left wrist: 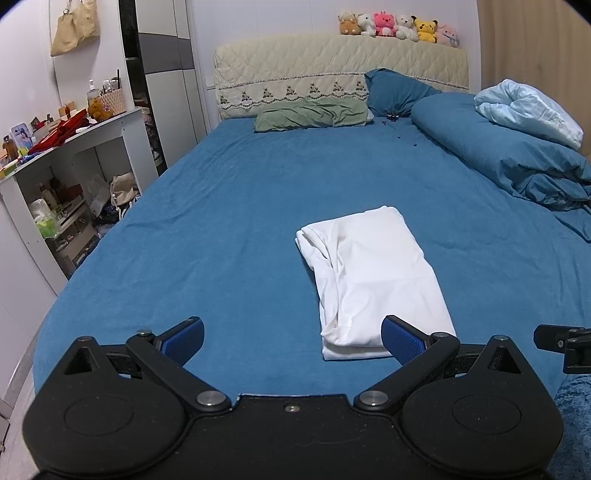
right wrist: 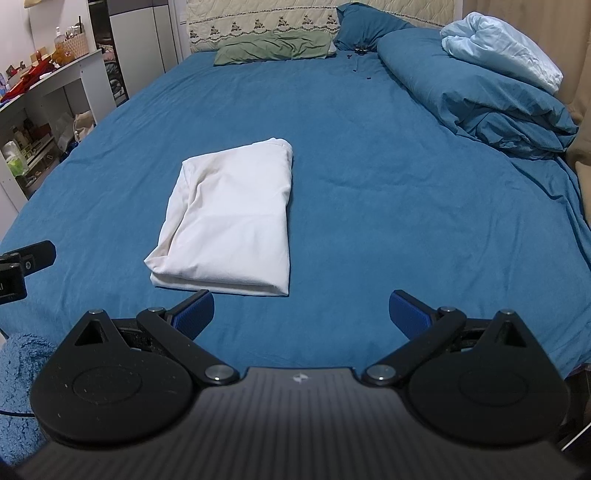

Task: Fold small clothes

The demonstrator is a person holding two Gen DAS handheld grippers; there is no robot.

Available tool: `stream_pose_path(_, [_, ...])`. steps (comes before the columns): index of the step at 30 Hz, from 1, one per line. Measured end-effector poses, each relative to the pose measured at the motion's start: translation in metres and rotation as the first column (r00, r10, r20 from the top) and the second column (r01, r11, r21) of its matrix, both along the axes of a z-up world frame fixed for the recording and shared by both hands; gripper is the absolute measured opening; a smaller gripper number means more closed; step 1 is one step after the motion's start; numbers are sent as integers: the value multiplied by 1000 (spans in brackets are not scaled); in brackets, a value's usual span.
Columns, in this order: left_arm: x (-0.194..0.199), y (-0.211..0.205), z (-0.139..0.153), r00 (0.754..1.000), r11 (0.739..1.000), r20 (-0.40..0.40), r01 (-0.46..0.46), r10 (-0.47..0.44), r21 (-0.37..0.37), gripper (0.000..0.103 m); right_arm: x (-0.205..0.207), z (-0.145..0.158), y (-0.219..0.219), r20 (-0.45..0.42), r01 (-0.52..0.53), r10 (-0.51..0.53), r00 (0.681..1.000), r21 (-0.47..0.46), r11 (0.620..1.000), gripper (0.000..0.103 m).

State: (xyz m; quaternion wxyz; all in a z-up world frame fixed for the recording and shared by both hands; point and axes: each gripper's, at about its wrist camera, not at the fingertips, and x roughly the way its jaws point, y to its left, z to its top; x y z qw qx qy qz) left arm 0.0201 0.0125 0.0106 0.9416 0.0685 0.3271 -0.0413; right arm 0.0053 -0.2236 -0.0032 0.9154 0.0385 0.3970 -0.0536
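A white garment (left wrist: 373,280) lies folded into a long rectangle on the blue bed sheet (left wrist: 229,206). It also shows in the right wrist view (right wrist: 232,214). My left gripper (left wrist: 293,341) is open and empty, just short of the garment's near end, with its right fingertip (left wrist: 402,339) in front of the fabric's edge. My right gripper (right wrist: 301,314) is open and empty, near the garment's near right corner, not touching it. Each gripper's edge shows in the other's view: the right gripper (left wrist: 565,343) and the left gripper (right wrist: 22,262).
A rolled blue duvet (left wrist: 509,155) with a pale blue cloth (left wrist: 528,110) lies along the right side. Green (left wrist: 314,116) and blue (left wrist: 399,92) pillows sit at the headboard (left wrist: 340,66), with plush toys (left wrist: 399,26) on top. A white shelf unit (left wrist: 70,173) stands left of the bed.
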Motion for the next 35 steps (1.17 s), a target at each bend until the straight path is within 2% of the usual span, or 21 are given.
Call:
stream_pose_path(16, [-2,2,2,1000,1000,11,0,0,-2,103,-2,3,2,3,2,-2,1000,-4,1000,103])
stream_pose_path(22, [-3,5,3,1000,999,15,-2,2,-35,103,-3,5,5,5,2,-2,1000,-6,1000,103])
stream_pose_path(35, [3,6,-1,1000,1000,7,-19,19,-25,103,-2,5,7,6,2,-2,1000,-4,1000,103])
